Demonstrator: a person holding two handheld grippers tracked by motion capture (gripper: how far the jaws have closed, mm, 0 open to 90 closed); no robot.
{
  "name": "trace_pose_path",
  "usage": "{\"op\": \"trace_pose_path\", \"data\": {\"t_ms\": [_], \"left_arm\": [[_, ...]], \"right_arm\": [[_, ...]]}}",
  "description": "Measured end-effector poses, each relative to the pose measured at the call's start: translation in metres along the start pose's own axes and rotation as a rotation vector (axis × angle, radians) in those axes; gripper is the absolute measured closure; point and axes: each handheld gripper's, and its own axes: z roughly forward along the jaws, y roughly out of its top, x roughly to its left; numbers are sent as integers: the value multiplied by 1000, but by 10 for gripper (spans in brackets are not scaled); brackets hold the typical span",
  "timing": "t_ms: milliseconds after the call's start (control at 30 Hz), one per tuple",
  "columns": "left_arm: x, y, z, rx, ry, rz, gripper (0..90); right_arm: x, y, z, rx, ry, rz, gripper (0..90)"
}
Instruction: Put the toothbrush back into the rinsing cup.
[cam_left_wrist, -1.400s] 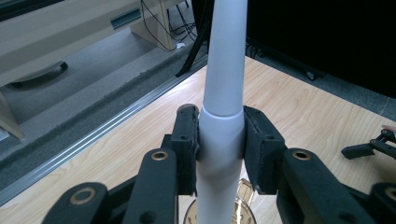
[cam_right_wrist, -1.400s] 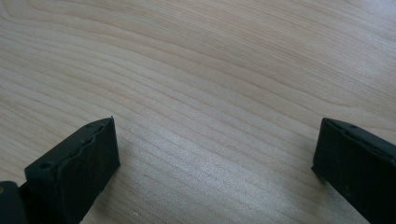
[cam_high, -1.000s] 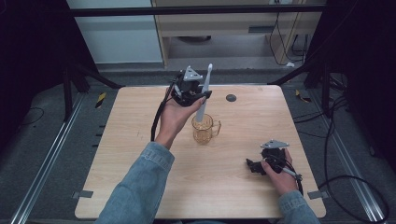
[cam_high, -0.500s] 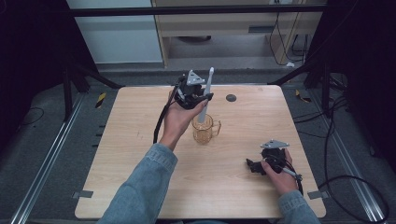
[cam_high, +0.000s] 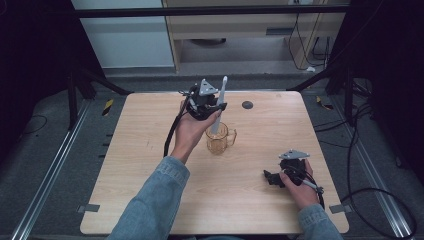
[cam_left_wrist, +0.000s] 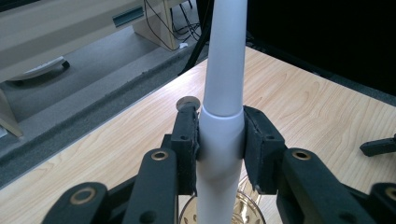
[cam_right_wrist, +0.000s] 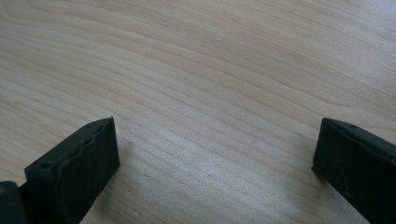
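Note:
A clear amber glass mug (cam_high: 219, 141) stands near the middle of the wooden table (cam_high: 150, 150). My left gripper (cam_high: 214, 109) is shut on a long white tapered stick (cam_high: 220, 102) that stands nearly upright, its lower end down inside the mug. In the left gripper view both black jaws press the white stick (cam_left_wrist: 224, 107) from either side, and the mug's rim (cam_left_wrist: 247, 212) shows just below. My right gripper (cam_high: 272, 177) rests low over the table at the front right, open, with bare wood between its jaws (cam_right_wrist: 215, 158).
A small dark round disc (cam_high: 247, 105) lies near the table's far edge. Beyond the table are a grey floor, cabinets and black cables. Metal rails run along both sides of the table.
My left gripper has lifted slightly and tilted, bringing the white stick more upright over the mug. The right gripper has stayed where it was.

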Motion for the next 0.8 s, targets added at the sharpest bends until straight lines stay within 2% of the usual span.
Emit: {"op": "trace_pose_path", "data": {"t_ms": [367,800], "left_arm": [[-4,-3,3,-4,-6,4,676],[-7,-15,10,-1,-12,1,675]], "right_arm": [[0,0,0,0,0,0,4],[0,0,0,-1,2,2,4]]}}
